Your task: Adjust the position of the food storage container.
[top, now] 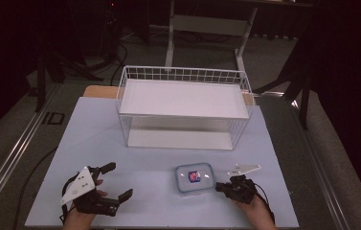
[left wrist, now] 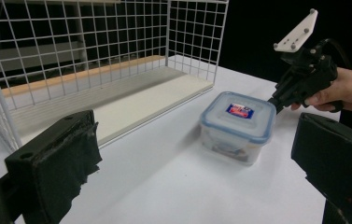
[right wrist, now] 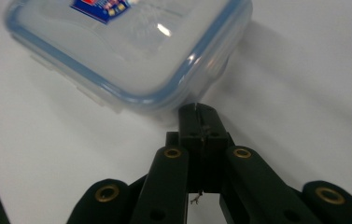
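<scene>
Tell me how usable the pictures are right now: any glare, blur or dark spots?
High view: the room behind the wire basket is very dark, the table evenly lit. Left gripper view: the near jaws are soft, the container sharp. Right gripper view: a glare spot on the container lid, whose far edge blurs; the right gripper is in focus.
</scene>
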Available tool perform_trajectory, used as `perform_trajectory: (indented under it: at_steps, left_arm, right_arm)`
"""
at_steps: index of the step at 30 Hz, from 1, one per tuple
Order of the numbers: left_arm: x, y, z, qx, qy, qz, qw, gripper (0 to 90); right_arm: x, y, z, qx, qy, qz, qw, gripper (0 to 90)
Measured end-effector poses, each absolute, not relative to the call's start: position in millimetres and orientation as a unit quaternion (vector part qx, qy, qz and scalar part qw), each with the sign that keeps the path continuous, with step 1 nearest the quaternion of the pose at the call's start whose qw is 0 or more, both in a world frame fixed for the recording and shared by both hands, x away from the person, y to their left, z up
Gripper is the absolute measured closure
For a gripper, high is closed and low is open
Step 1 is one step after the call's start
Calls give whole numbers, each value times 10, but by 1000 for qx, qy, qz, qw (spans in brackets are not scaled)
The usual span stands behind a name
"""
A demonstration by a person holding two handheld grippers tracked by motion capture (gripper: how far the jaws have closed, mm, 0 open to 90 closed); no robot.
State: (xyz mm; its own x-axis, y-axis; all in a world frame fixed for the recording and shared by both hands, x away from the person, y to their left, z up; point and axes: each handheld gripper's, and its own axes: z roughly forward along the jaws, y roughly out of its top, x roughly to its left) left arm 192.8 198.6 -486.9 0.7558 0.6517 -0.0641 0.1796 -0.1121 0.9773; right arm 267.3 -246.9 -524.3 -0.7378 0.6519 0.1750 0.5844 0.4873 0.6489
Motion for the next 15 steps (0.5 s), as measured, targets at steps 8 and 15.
perform_trajectory:
  at_steps: [8,15]
  left_arm:
    - [1932,1967,-4883,724,288,194,596,17]
    - [1920,1962,-4881,727,285,193,594,17]
  right_arm:
    - [2731,-2187,-5262,335,871,356,39,900]
    - [2813,-1980,-5275,314,881,350,48,900]
